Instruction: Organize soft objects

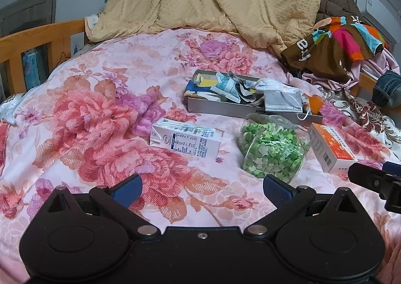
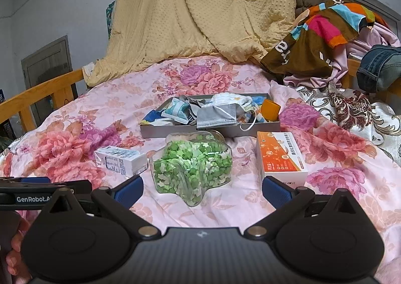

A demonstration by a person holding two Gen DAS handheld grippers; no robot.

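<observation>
Both grippers, left gripper (image 1: 202,191) and right gripper (image 2: 202,191), hover with fingers wide and empty; the tray (image 2: 190,131) of soft things lies ahead, beyond the jar (image 2: 191,168) between the right fingers. Probably between picks: next needs a reach forward.

mask (image 2: 216,115) in tray (image 2: 185,132), jar (image 2: 191,168) before

the bed (image 1: 82,118) lies bare at 9 to 11 o'clock of the milk carton (image 1: 185,138). toward 12 o'clock the star jar (image 2: 191,166) blocks the way to the tray (image 2: 210,131); the orange box (image 2: 280,158) stands at 2 o'clock.
</observation>
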